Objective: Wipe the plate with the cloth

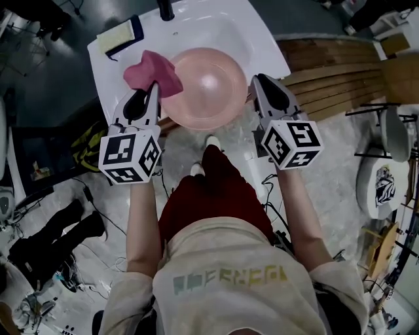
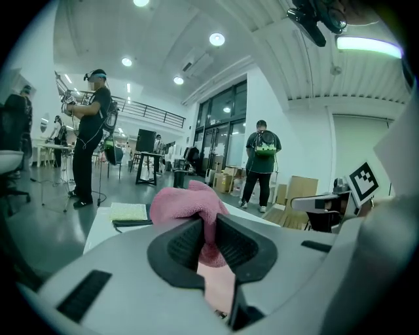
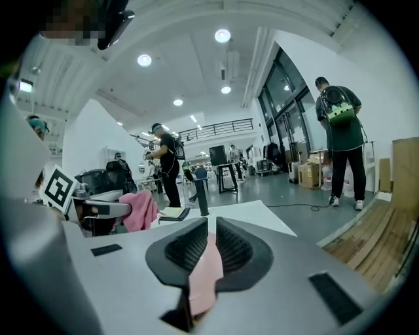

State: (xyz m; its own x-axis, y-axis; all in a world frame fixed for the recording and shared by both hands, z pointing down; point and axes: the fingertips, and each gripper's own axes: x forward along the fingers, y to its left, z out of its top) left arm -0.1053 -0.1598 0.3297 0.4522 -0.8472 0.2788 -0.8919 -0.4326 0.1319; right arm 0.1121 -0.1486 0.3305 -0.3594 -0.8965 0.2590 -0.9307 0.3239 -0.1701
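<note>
A round pink plate (image 1: 203,88) hangs over the white sink counter (image 1: 196,26). My right gripper (image 1: 254,84) is shut on its right rim, and in the right gripper view the pink rim (image 3: 204,271) sits between the closed jaws of the right gripper (image 3: 211,229). My left gripper (image 1: 156,88) is shut on a crumpled pink cloth (image 1: 155,70) at the plate's left edge. In the left gripper view the cloth (image 2: 186,203) bulges above the left gripper (image 2: 209,228), and the plate (image 2: 219,288) shows below. The cloth (image 3: 139,211) also appears at the left of the right gripper view.
A yellow sponge on a dark holder (image 1: 118,36) lies at the counter's back left. A dark faucet (image 1: 165,8) stands at the back. Wooden planks (image 1: 340,72) lie to the right. Cables cover the floor (image 1: 65,222). People stand (image 2: 262,163) far off in the hall.
</note>
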